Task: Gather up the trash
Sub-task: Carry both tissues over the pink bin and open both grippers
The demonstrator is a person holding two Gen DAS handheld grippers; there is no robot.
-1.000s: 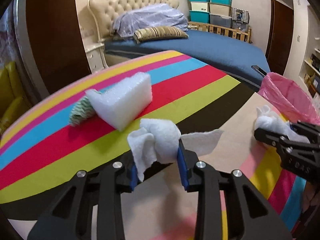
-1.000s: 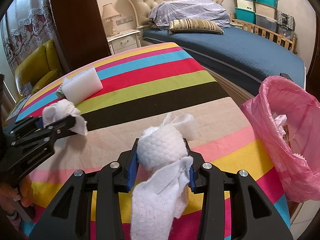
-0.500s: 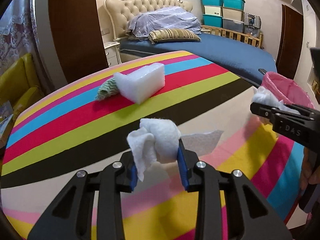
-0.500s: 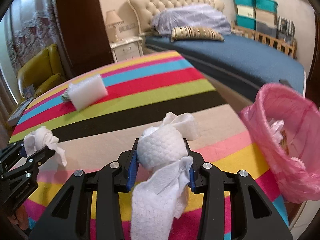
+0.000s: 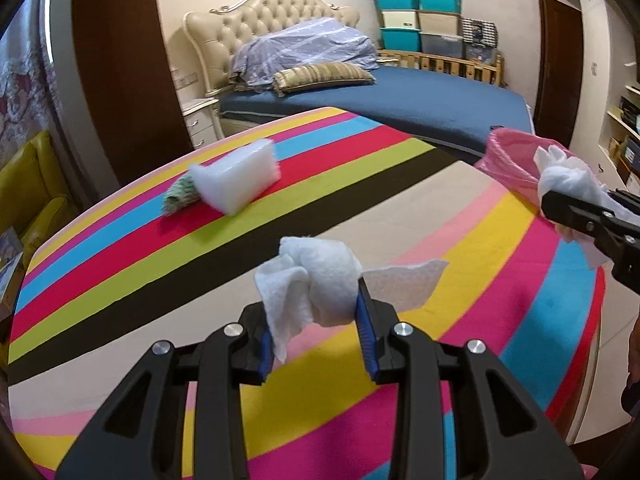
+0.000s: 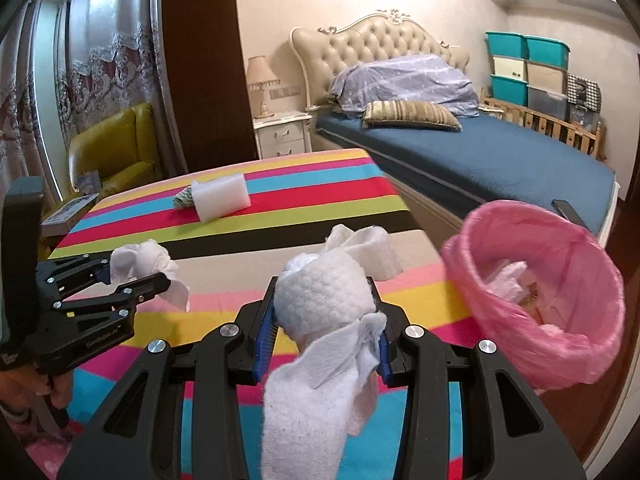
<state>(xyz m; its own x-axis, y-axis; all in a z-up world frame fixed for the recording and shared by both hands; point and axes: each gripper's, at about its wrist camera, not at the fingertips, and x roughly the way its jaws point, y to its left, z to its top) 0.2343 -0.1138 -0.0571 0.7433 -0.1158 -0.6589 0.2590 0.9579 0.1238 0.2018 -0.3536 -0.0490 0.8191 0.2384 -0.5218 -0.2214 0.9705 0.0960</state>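
Both tongs (image 5: 316, 332) (image 6: 326, 334) grip tissue wads (image 5: 320, 280) (image 6: 324, 300) above the table edge (image 5: 596, 320), beside the bin (image 6: 536, 296).

Both carried rightward over striped cloth (image 5: 460, 216): right gripper (image 6: 324, 340) with tissue wad (image 6: 324, 300) now nearer pink bin (image 6: 520, 312); left gripper (image 5: 316, 328) farther from foam block (image 5: 240, 178).

The pink-lined bin (image 6: 536, 292) is cut off below, its contents only partly visible behind its rim.
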